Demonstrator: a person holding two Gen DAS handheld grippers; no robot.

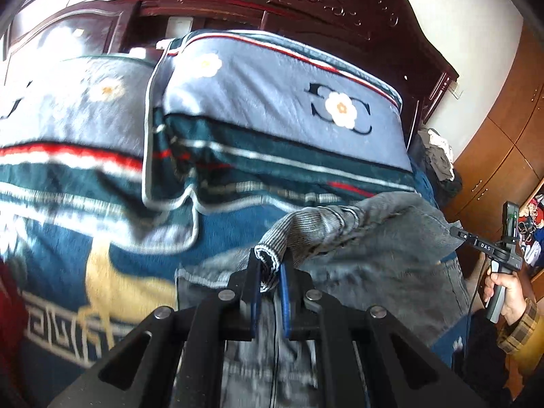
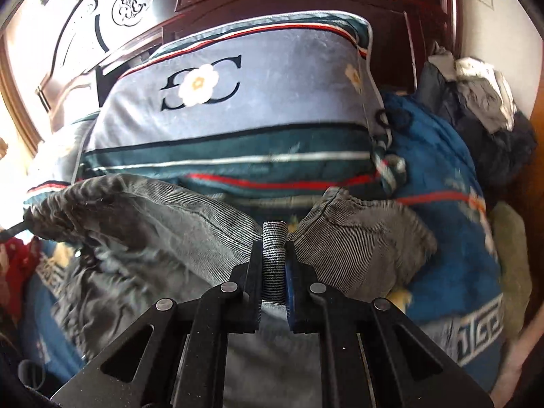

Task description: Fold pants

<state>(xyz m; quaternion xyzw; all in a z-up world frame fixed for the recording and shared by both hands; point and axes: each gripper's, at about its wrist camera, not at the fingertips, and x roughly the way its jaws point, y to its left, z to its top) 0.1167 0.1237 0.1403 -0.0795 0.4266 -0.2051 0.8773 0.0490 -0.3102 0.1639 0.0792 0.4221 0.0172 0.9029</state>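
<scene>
The grey pants (image 1: pixel 380 255) lie on the blue patterned bedspread (image 1: pixel 68 272) just before the pillows, their striped ribbed edge lifted. The left gripper (image 1: pixel 270 268) pinches one corner of that edge; the right gripper (image 2: pixel 274 258) pinches a rolled fold of it. Only the left view shows the person's right hand (image 1: pixel 506 292) on its handle and two pillows (image 1: pixel 272 102); the right view shows one, plus a clothes heap (image 2: pixel 482 102) clearer. The pants' lower part is hidden behind both grippers; the bedding is blurred.

A blue patterned bed (image 1: pixel 112 261) carries grey pants (image 1: pixel 391 265) and pillows (image 1: pixel 272 108).
</scene>
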